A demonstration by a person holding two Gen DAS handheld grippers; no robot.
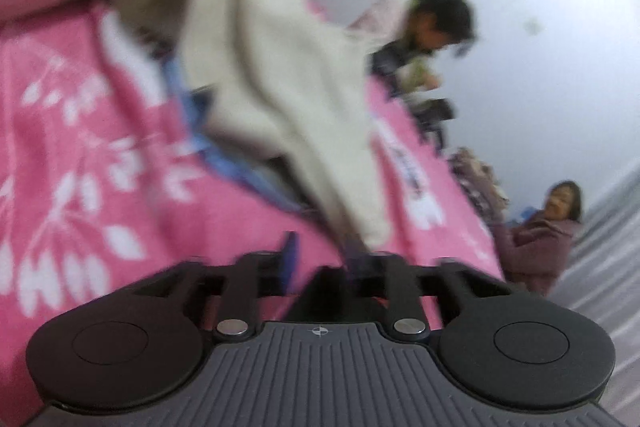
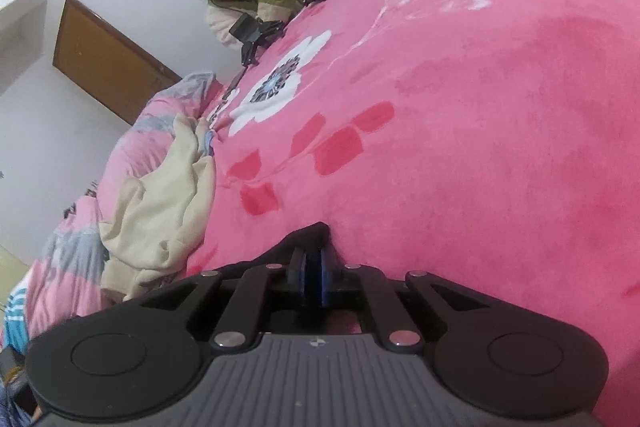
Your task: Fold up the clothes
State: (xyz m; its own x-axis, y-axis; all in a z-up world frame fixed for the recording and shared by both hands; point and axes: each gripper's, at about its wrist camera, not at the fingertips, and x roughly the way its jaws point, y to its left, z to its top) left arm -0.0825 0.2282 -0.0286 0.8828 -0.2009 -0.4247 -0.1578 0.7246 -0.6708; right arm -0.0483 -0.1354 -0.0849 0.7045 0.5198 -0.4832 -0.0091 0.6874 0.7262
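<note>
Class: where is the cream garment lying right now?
Right wrist view: the cream garment lies crumpled at the left, on the pink blanket's edge, beside the striped quilt.

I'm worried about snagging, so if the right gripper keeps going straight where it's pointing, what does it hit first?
Most likely the pink blanket: the right gripper, jaws shut, points down into it. The cream garment lies off to one side, out of that line.

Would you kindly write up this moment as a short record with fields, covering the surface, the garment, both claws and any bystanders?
surface: pink fleece blanket with white flowers
garment: cream soft fabric garment, rumpled, not folded
under garment: blue cloth, partly hidden
left claw: fingers apart, the cream garment's tip by one finger; blur hides whether it touches
right claw: shut, nothing visible between the pads, over the blanket
bystanders: person in pale jacket with two more claws; person in mauve coat
</note>
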